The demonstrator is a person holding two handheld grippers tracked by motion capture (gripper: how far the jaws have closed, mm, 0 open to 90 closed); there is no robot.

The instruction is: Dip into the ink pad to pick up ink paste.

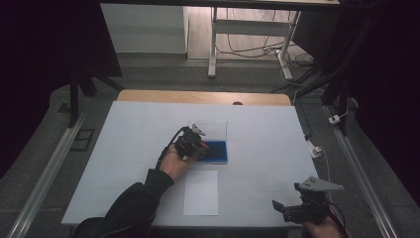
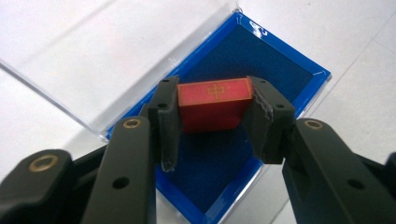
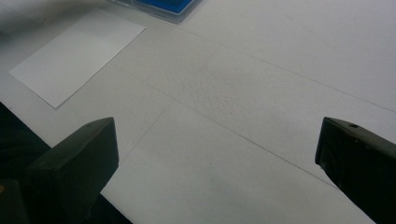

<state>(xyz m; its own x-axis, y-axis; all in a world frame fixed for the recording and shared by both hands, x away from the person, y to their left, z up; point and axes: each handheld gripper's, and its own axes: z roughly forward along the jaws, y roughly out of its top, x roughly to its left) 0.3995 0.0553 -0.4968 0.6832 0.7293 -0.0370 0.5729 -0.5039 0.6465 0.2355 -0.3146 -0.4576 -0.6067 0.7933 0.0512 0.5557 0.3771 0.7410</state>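
Left gripper (image 2: pixel 212 126): matte black plastic jaws, brass-ringed screw holes, small dark holes along the arms.
Left gripper's pads (image 2: pixel 168 116): dull black, right one chipped pale at its edge.
Right gripper (image 1: pixel 292 208): black blocky body, grey three-cornered plate on top.
Sleeve (image 1: pixel 133 203): dark, long, on left forearm.
Cable (image 1: pixel 166 148): thin, black.

Red block (image 2: pixel 215 105) with gold mark; blue-lined box (image 2: pixel 275 65), clear lid (image 2: pixel 93 51); white sheet (image 1: pixel 201 193); black jaws

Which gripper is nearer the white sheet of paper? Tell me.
Left. The left gripper sits just beyond the paper's far edge, over the blue case, clamping a red block. The right gripper hangs off to the paper's right, near the table's front edge.
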